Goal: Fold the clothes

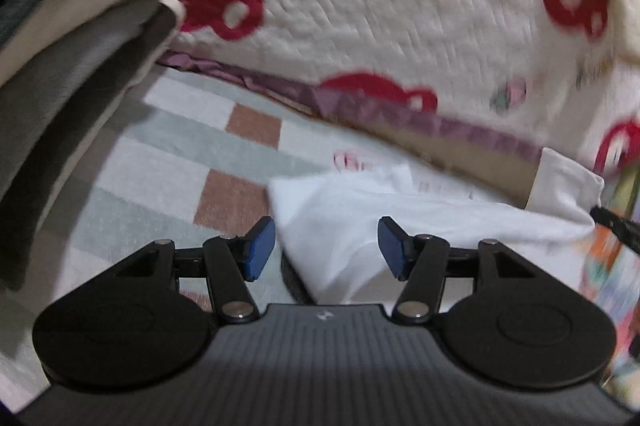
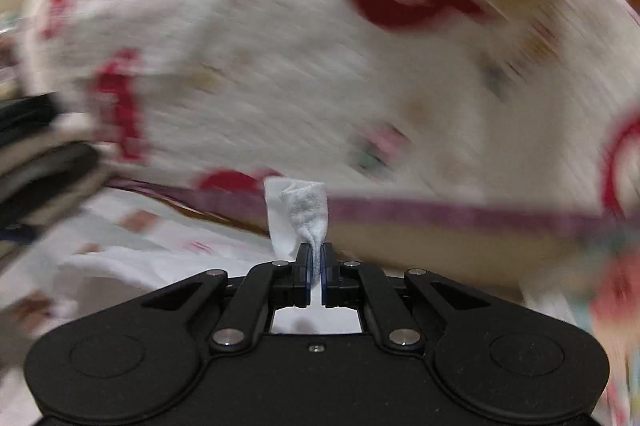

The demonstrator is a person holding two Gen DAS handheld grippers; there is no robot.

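In the left wrist view, the left gripper [image 1: 326, 248] hangs released, blue pads spread apart over the near corner of a white garment [image 1: 420, 214] lying on a checked sheet [image 1: 168, 154]. A stack of folded clothes [image 1: 72, 66] sits far left, a red-patterned quilt [image 1: 400, 26] beyond.

In the right wrist view, the right gripper [image 2: 316, 262] is clenched on a bunched fold of the white garment [image 2: 304, 210], which pokes up between its pads; the surroundings are blurred.

White garment [image 1: 420, 210] soft matt cloth; quilt [image 1: 400, 6] textured, stitched.
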